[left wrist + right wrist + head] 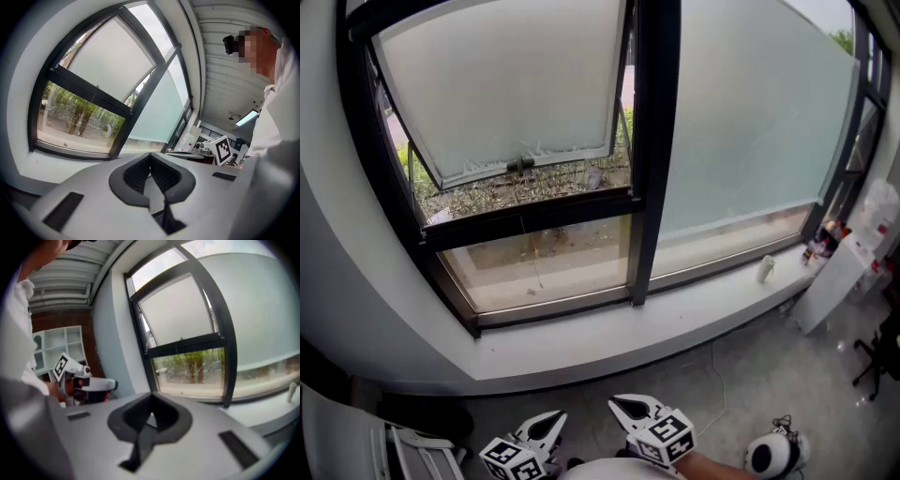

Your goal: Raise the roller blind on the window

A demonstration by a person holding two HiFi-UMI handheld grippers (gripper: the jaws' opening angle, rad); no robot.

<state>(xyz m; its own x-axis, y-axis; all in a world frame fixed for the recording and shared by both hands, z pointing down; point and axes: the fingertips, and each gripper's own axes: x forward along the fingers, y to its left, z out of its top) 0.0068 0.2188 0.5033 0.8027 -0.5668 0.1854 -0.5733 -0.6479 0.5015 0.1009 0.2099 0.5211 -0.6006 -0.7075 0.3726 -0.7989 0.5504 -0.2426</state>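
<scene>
Both hand-held grippers are low at the bottom of my head view, down near the floor and well apart from the glass. The left hand-held gripper [551,419] [150,156] has its jaws pressed together with nothing between them. Same deal with the right hand-held gripper [624,405] [151,398]: jaws pinched together, empty, touching nothing.

Count-wise that's two grippers and two marker cubes [668,436], one per gripper. Black-and-white square patterns are the only print I can make out.

The roller blind [750,122] hangs over the big right pane of the window [652,141]. It's pale and translucent and pulled down nearly to the bottom, with just a clear strip of glass under it. The left half has one sash [502,84] tilted open, with plants showing outside below it. One small white container [766,270] stands on the windowsill [675,314], under the blind's right end.
</scene>
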